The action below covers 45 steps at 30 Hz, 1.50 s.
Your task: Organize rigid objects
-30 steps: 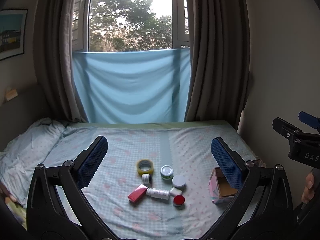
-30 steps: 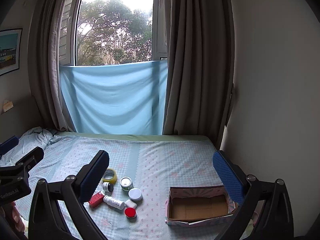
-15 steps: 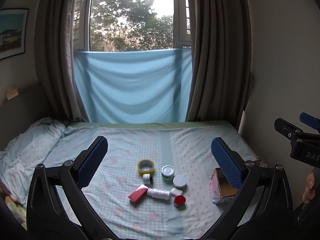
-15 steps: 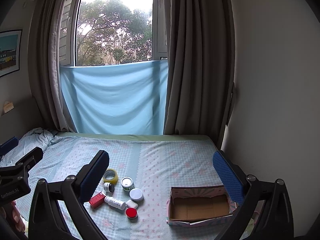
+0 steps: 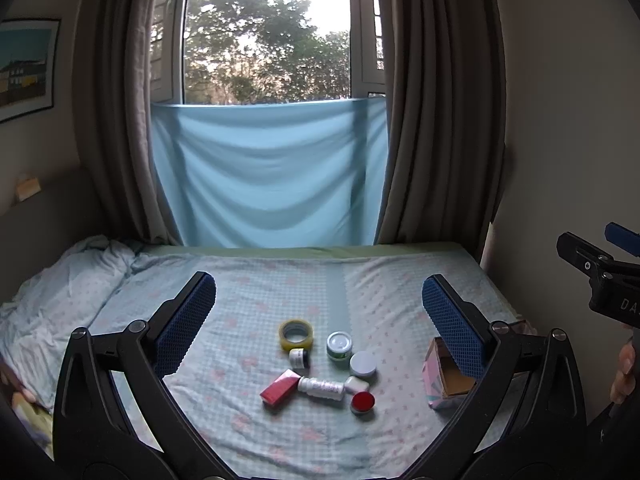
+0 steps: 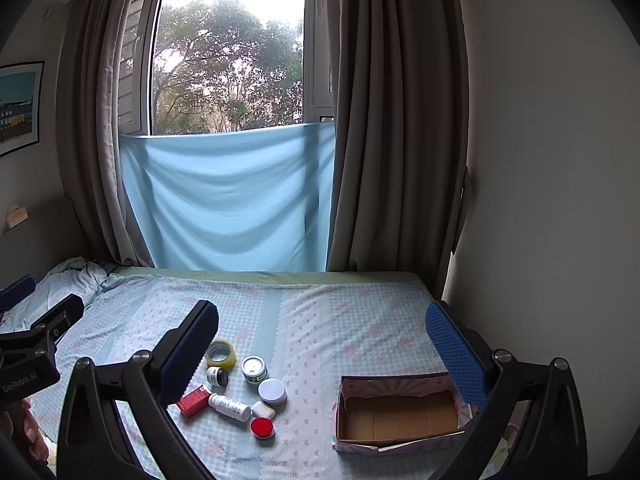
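Note:
Small objects lie clustered on the bed: a yellow tape roll (image 5: 296,334) (image 6: 220,354), a green-white jar (image 5: 339,345) (image 6: 254,369), a small dark jar (image 5: 299,357), a white lid (image 5: 363,363), a red box (image 5: 280,387) (image 6: 194,401), a white bottle (image 5: 321,387) (image 6: 229,406), a small white case (image 5: 356,385) and a red cap (image 5: 363,401) (image 6: 262,427). An empty cardboard box (image 6: 398,414) (image 5: 448,380) stands to their right. My left gripper (image 5: 318,316) is open above the cluster. My right gripper (image 6: 322,344) is open, above and between cluster and box.
The bed (image 6: 340,320) has a light blue checked sheet, with a rumpled blanket (image 5: 60,292) at the left. A wall (image 6: 540,160) borders the bed on the right. Curtains and a blue cloth (image 5: 268,172) hang at the window behind.
Both views have shifted very slightly; the objects sit a little lower in the frames. Nothing was grasped or moved.

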Tool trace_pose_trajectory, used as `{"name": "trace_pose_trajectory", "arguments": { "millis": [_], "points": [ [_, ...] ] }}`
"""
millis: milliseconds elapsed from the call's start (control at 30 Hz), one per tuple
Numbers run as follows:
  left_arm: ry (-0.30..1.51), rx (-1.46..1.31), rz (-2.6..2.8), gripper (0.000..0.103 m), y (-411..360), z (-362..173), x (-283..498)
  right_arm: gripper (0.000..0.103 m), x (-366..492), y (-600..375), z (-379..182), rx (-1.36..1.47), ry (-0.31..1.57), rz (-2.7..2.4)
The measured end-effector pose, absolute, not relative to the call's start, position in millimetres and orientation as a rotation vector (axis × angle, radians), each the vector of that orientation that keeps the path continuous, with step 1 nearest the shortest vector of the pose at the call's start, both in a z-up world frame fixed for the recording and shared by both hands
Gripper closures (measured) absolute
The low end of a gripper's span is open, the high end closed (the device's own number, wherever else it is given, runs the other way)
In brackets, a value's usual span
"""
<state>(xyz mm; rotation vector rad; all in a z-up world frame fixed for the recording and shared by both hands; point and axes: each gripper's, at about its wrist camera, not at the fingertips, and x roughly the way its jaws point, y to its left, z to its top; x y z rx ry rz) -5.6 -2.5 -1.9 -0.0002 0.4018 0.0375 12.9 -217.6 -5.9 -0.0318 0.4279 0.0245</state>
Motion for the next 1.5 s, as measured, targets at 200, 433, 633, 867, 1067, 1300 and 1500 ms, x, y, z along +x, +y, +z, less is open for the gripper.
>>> {"name": "trace_pose_trajectory", "arguments": {
  "millis": [200,433,633,867,1067,1300,1500],
  "points": [
    [0.402,-0.007,0.032,0.001,-2.5,-1.1,-7.3,0.000,13.8,-221.2,-5.0,-0.025,0.426,0.028],
    [0.407,-0.026,0.025,0.001,-2.6,1.4,-8.4,0.000,13.8,-225.3,-2.5,-0.036,0.415,0.035],
    [0.400,-0.014,0.069,0.001,-6.1,4.2,-7.0,0.000,19.3,-231.6,3.1,-0.033,0.401,0.078],
    [0.431,0.020,0.117,0.000,-3.9,-2.7,2.2,0.000,30.0,-235.0,-8.5,-0.024,0.383,0.149],
    [0.555,0.038,0.109,0.000,23.5,-37.1,30.8,0.000,55.9,-217.4,-32.6,-0.076,0.449,0.181],
    [0.698,0.057,0.057,0.000,67.6,-91.9,82.2,0.000,104.2,-180.4,-69.7,-0.082,0.573,0.217],
    [0.855,0.090,-0.024,0.001,102.9,-154.8,141.8,0.000,163.5,-140.9,-111.5,-0.078,0.680,0.240]
  ]
}}
